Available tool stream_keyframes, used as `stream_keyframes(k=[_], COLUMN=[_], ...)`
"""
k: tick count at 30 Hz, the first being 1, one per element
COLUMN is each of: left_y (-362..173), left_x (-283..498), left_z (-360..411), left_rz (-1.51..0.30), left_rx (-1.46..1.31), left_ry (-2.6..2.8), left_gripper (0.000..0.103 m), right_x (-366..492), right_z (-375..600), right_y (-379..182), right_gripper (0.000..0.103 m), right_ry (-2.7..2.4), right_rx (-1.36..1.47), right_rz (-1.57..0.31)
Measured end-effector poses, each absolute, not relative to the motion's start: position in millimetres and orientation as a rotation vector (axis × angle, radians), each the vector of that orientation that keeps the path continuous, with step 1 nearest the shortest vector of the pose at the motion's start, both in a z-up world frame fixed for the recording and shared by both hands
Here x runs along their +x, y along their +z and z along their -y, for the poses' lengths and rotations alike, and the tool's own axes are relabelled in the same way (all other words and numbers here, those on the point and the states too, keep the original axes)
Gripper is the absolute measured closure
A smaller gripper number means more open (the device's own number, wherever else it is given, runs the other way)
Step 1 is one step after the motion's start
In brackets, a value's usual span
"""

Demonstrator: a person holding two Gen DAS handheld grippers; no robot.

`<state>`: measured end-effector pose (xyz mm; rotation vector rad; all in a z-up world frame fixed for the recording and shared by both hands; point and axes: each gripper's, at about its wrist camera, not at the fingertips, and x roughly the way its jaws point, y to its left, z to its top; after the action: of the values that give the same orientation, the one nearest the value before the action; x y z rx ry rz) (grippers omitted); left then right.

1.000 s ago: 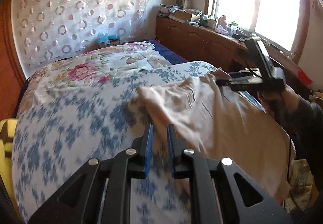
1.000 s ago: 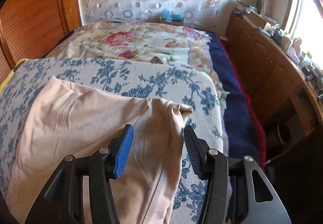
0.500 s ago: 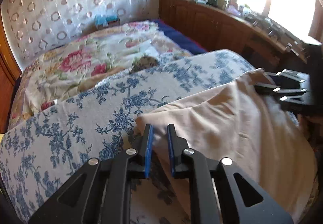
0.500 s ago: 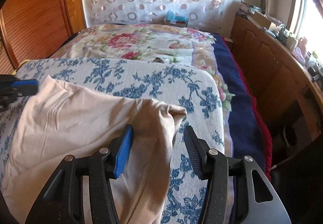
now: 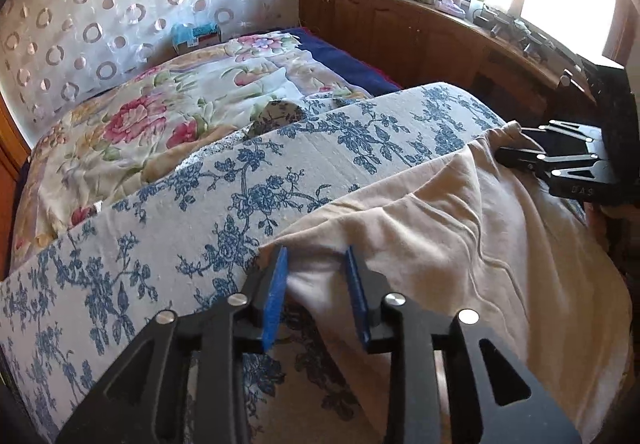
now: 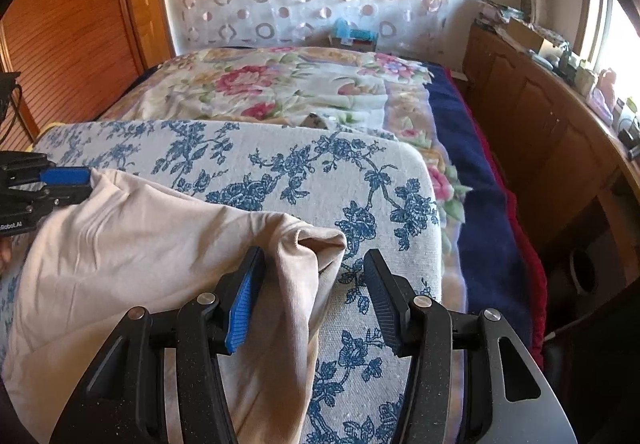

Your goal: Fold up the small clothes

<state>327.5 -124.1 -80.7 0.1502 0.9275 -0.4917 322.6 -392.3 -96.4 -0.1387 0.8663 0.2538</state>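
A beige garment (image 5: 460,244) lies spread on a blue-flowered board (image 5: 200,212) on the bed. My left gripper (image 5: 318,264) is open, its jaws on either side of the garment's near left corner. My right gripper (image 6: 312,268) is open with the garment's (image 6: 140,244) right corner between its jaws, the cloth lying against the left pad. In the left wrist view the right gripper (image 5: 560,160) sits at the garment's far right corner. In the right wrist view the left gripper (image 6: 44,184) sits at the garment's left corner.
A flowered quilt (image 6: 280,84) and a dark blue blanket (image 6: 472,172) cover the bed behind the board (image 6: 320,172). A wooden cabinet (image 6: 552,116) with clutter on top runs along the right under a window. A wooden wardrobe (image 6: 72,44) stands at the left.
My left gripper has opened from nearly shut and now straddles the garment's corner. The left view has swung toward the board. My right gripper has stayed open and moved slightly forward.
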Motion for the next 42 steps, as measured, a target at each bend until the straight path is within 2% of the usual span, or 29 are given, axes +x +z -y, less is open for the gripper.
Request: stream_keyframes(k=[4, 11, 12, 13, 15, 16, 17, 22, 24, 26, 27, 29, 30, 32, 34, 42], left_y=[-80, -84, -84, -84, -82, -78, -70, -54, -54, -51, -48, -43, -40, -35, -31, -27], left_x=[323, 326, 325, 323, 319, 317, 313, 312, 312, 309, 306, 299, 291, 276, 255, 163], left_z=[118, 118, 119, 121, 122, 120, 114, 92, 89, 87, 86, 86, 87, 87, 87, 87], left_rz=[-0.925, -0.935, -0.924, -0.910, -0.885, -0.865, -0.830, -0.790, -0.794, -0.772, -0.765, -0.769, -0.768, -0.756, -0.746, -0.758], left_rx=[0.124, 0.105, 0.111, 0.122, 0.144, 0.142, 0.121, 0.064, 0.069, 0.080, 0.085, 0.090, 0.103, 0.123, 0.133, 0.131], left_ry=[-0.494, -0.475, -0.490, -0.508, -0.527, -0.514, -0.507, -0.471, -0.452, -0.421, -0.438, -0.467, -0.475, -0.470, -0.499, -0.564], left_gripper=[0.062, 0.059, 0.063, 0.079, 0.098, 0.099, 0.099, 0.099, 0.097, 0.090, 0.083, 0.077, 0.073, 0.064, 0.062, 0.058], right_x=[323, 322, 322, 322, 321, 319, 317, 307, 311, 316, 317, 315, 311, 299, 281, 178], right_z=[392, 392, 392, 392, 392, 390, 388, 381, 379, 375, 373, 373, 375, 380, 385, 399], right_y=[-97, -98, -97, -97, -96, -95, -93, -75, -72, -73, -74, -71, -68, -58, -48, -27], right_gripper=[0.051, 0.051, 0.051, 0.051, 0.067, 0.089, 0.095, 0.098, 0.098, 0.098, 0.098, 0.081, 0.077, 0.061, 0.055, 0.053], right_ry=[0.255, 0.255, 0.255, 0.254, 0.271, 0.293, 0.296, 0.326, 0.326, 0.309, 0.311, 0.294, 0.294, 0.293, 0.297, 0.326], right_rx=[-0.138, -0.138, -0.138, -0.140, -0.140, -0.141, -0.155, -0.146, -0.142, -0.163, -0.170, -0.180, -0.178, -0.166, -0.154, -0.145], right_rz=[-0.867, -0.866, -0.866, -0.864, -0.858, -0.851, -0.834, -0.746, -0.748, -0.775, -0.785, -0.790, -0.786, -0.771, -0.753, -0.742])
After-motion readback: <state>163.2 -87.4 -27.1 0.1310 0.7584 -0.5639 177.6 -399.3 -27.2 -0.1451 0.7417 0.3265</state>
